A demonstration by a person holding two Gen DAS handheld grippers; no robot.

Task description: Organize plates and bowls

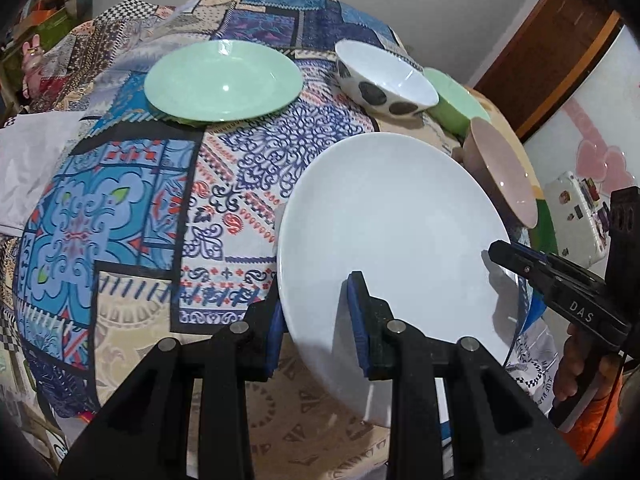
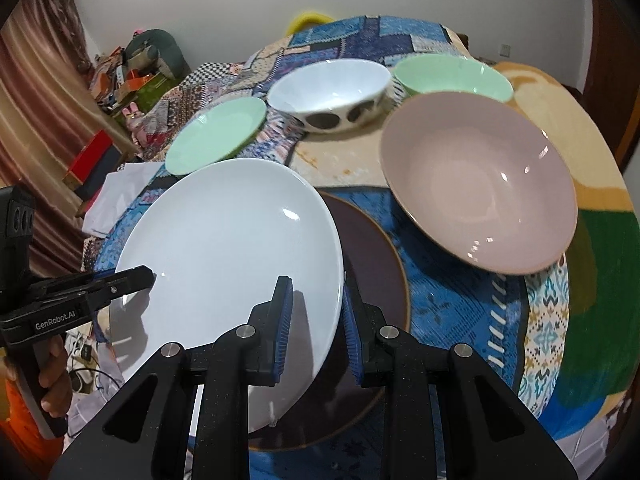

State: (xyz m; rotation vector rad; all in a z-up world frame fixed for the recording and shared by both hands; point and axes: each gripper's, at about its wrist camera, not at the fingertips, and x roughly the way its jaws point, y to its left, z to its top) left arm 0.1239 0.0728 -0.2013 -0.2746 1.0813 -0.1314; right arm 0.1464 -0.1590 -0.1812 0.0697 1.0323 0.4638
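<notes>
A large white plate (image 1: 392, 220) (image 2: 228, 232) hangs tilted above the table, held by both grippers. My left gripper (image 1: 316, 320) (image 2: 146, 276) is shut on its rim at one side, and my right gripper (image 2: 316, 320) (image 1: 496, 254) is shut on the rim opposite. Under the white plate lies a dark brown plate (image 2: 372, 260). A pale green plate (image 1: 222, 80) (image 2: 216, 136) sits further back. Behind stand a white bowl with dark spots (image 1: 384, 80) (image 2: 328, 88), a green bowl (image 1: 456, 100) (image 2: 452, 74) and a pink bowl (image 1: 504, 172) (image 2: 480, 188).
A patchwork cloth (image 1: 120, 200) covers the table. White paper (image 1: 32, 168) (image 2: 120, 188) lies at its left edge. A white box with stickers (image 1: 576, 216) stands low at the right. Boxes and clutter (image 2: 128, 76) fill the far left corner beside a curtain (image 2: 32, 100).
</notes>
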